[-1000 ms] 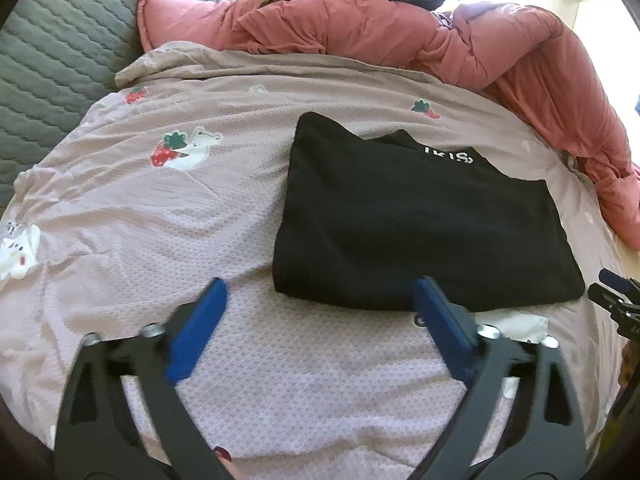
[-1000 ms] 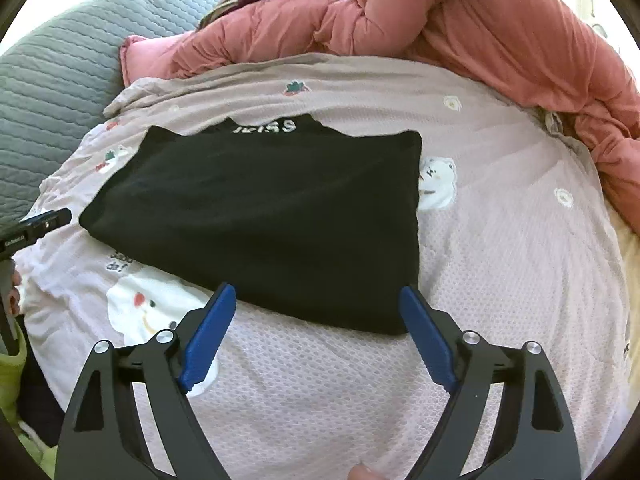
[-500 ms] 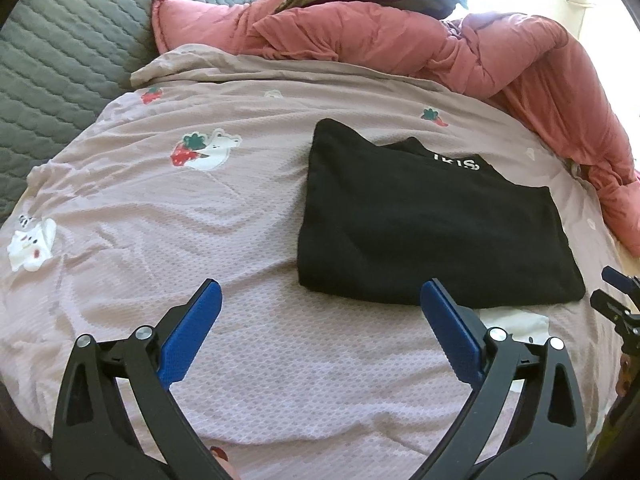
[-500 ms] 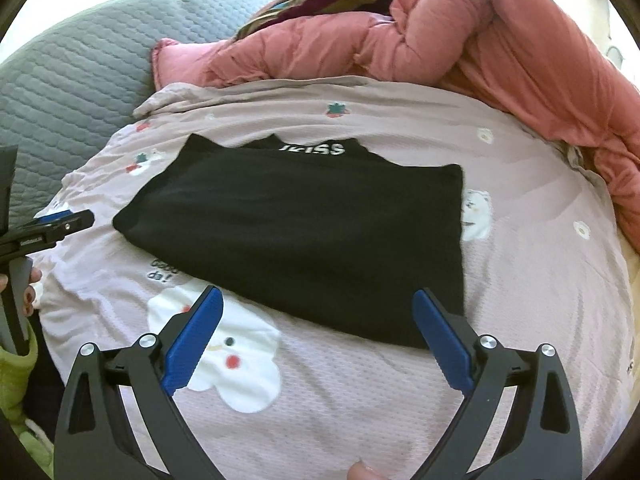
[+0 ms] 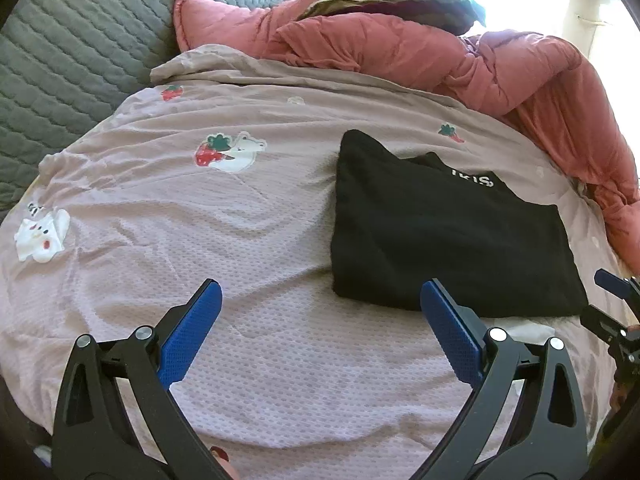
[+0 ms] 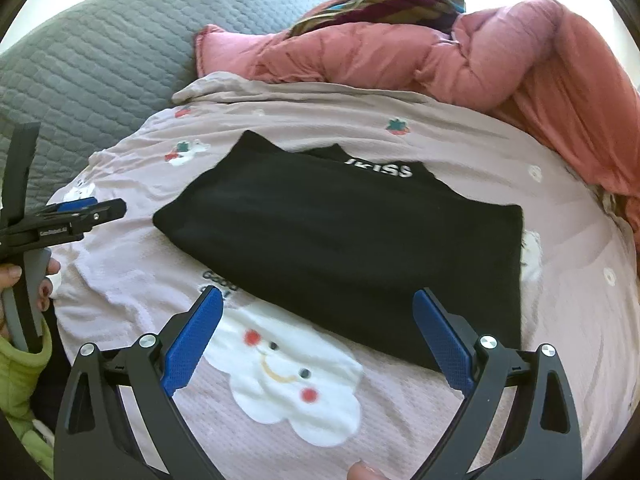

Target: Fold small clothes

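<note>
A black folded garment [image 5: 444, 232] with white lettering lies flat on the pink-lilac printed bed sheet [image 5: 240, 220]; it also shows in the right wrist view [image 6: 352, 248]. My left gripper [image 5: 320, 300] is open and empty, held above the sheet to the near left of the garment. My right gripper [image 6: 318, 308] is open and empty, above the garment's near edge. The left gripper shows at the left edge of the right wrist view [image 6: 88, 210], apart from the garment.
A rumpled pink duvet [image 5: 460, 56] with a striped cloth on top lies along the back and right. A grey quilted headboard [image 5: 72, 40] stands at the left. A white cloud print [image 6: 288, 376] is on the sheet near the front.
Both grippers have drawn back and up from the garment, which lies farther away now. The garment has not moved. Both stayed open.
</note>
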`<state>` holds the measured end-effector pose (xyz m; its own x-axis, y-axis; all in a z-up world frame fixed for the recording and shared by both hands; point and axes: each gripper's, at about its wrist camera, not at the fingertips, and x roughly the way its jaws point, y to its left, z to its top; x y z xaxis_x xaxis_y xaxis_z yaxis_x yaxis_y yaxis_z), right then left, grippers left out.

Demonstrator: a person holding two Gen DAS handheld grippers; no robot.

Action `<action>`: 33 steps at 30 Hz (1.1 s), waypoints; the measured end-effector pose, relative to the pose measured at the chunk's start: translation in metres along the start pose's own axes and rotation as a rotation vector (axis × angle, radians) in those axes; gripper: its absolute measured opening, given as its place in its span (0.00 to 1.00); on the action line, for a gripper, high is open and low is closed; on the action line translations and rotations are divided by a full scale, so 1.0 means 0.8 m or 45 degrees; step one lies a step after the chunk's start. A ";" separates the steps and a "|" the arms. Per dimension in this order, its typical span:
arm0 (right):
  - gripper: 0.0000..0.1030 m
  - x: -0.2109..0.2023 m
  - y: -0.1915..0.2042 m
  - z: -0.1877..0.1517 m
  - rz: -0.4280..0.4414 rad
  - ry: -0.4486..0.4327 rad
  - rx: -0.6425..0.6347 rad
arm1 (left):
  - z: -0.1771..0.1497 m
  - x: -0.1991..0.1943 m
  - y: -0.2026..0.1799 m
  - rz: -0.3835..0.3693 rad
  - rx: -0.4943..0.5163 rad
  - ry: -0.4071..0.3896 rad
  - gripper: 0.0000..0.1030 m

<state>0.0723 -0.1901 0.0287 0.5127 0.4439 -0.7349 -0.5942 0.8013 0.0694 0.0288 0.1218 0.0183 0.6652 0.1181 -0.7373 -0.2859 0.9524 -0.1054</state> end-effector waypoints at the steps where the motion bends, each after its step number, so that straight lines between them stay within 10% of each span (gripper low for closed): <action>1: 0.92 0.001 0.004 0.002 0.005 0.001 -0.007 | 0.000 0.001 0.002 0.002 -0.002 -0.002 0.91; 33: 0.93 0.124 0.132 0.026 0.039 0.125 -0.311 | 0.028 0.062 0.047 0.055 -0.075 0.065 0.91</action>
<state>0.0732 -0.0530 -0.0230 0.4370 0.4158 -0.7976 -0.7465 0.6623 -0.0637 0.0667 0.1695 -0.0072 0.6159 0.1425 -0.7748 -0.3542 0.9286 -0.1108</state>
